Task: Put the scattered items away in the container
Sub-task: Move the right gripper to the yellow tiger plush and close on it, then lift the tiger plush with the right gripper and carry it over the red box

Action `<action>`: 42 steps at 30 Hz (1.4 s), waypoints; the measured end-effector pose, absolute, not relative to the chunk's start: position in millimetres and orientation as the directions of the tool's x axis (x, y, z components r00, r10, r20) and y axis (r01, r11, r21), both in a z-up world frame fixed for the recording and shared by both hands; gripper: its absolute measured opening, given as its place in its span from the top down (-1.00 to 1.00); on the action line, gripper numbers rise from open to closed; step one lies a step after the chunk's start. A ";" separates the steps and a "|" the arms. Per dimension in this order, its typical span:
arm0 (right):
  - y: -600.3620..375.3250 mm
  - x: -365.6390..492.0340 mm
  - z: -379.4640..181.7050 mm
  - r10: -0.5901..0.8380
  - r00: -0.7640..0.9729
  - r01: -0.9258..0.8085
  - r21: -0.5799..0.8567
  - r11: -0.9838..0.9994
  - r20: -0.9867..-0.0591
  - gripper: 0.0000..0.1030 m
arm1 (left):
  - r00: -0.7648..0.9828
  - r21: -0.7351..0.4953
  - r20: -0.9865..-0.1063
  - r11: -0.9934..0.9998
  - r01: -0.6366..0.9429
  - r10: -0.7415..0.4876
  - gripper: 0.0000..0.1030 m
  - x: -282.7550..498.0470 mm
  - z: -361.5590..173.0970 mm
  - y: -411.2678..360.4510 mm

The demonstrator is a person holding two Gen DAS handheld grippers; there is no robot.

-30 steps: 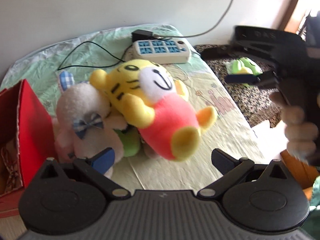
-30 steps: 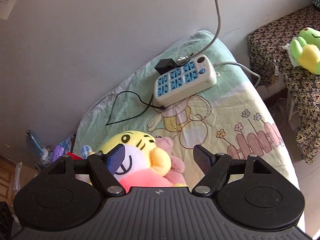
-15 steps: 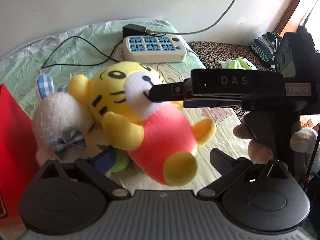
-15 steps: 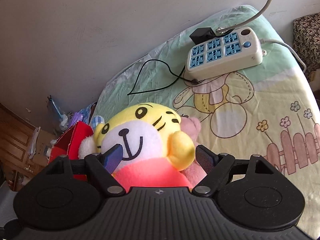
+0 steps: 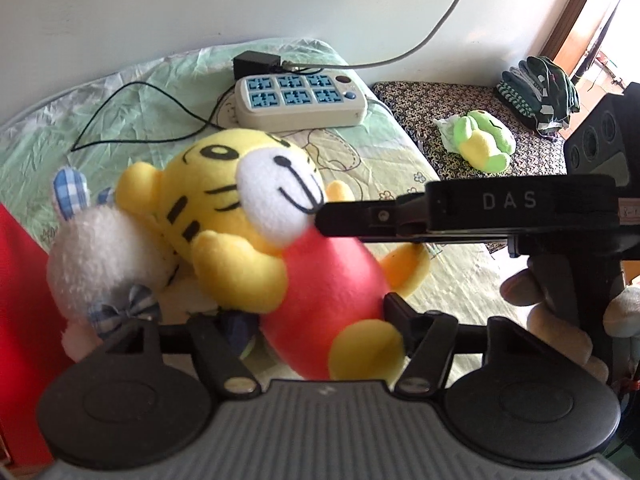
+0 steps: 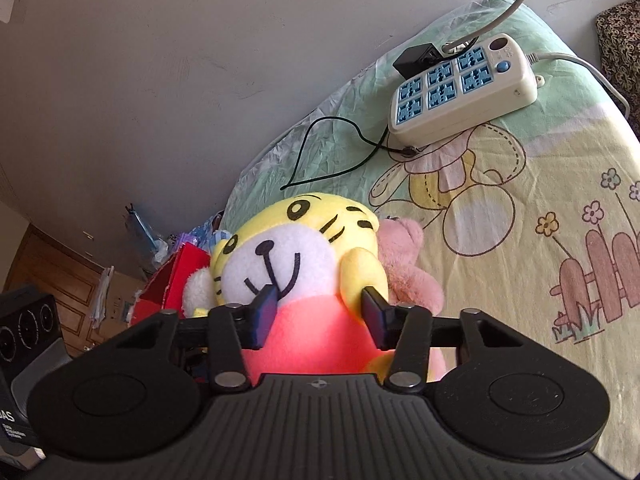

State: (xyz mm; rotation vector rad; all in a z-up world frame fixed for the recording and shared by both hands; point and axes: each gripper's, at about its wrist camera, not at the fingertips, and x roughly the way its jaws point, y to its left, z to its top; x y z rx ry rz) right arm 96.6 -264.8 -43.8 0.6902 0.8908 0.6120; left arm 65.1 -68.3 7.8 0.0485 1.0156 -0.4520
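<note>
A yellow tiger plush (image 5: 248, 208) with a red body lies on the bed sheet (image 5: 360, 152); it also shows in the right wrist view (image 6: 296, 240). My left gripper (image 5: 316, 320) is shut on its red lower body. My right gripper (image 6: 320, 312) is shut on its upper body below the chin, and reaches in from the right in the left wrist view (image 5: 460, 216). A white bunny plush (image 5: 100, 256) with a blue checked bow lies left of the tiger. A pink plush (image 6: 404, 264) lies behind it. The red box (image 5: 20, 320) stands at the left.
A white power strip (image 5: 300, 100) with a black adapter and cables lies at the back of the bed. A green frog plush (image 5: 480, 144) rests on a patterned seat (image 5: 420, 104) to the right. The wall is close behind.
Both grippers have closed in on the tiger plush. The right gripper moved in from the right and shut below its chin; the left gripper's fingers narrowed onto its red body.
</note>
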 end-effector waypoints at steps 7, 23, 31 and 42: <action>-271.8 78.2 -43.3 0.702 0.523 -0.147 0.760 0.634 -0.484 0.42 | 0.431 -0.169 -0.836 0.907 0.386 -0.339 -0.23 50.9 1.8 -53.6; -257.2 97.5 -70.6 0.704 0.508 -0.096 0.779 0.620 -0.497 -0.37 | 0.492 -0.126 -0.816 0.924 0.362 -0.304 -0.40 64.2 3.8 -53.7; -254.5 76.4 -47.2 0.800 0.463 -0.217 0.827 0.519 -0.381 0.99 | 0.519 -0.126 -0.778 0.898 0.422 -0.353 0.16 48.3 18.1 -62.8; -256.3 52.7 -34.4 0.611 0.600 -0.201 0.642 0.740 -0.516 0.19 | 0.560 -0.068 -0.775 0.920 0.386 -0.292 0.11 39.6 9.5 -48.3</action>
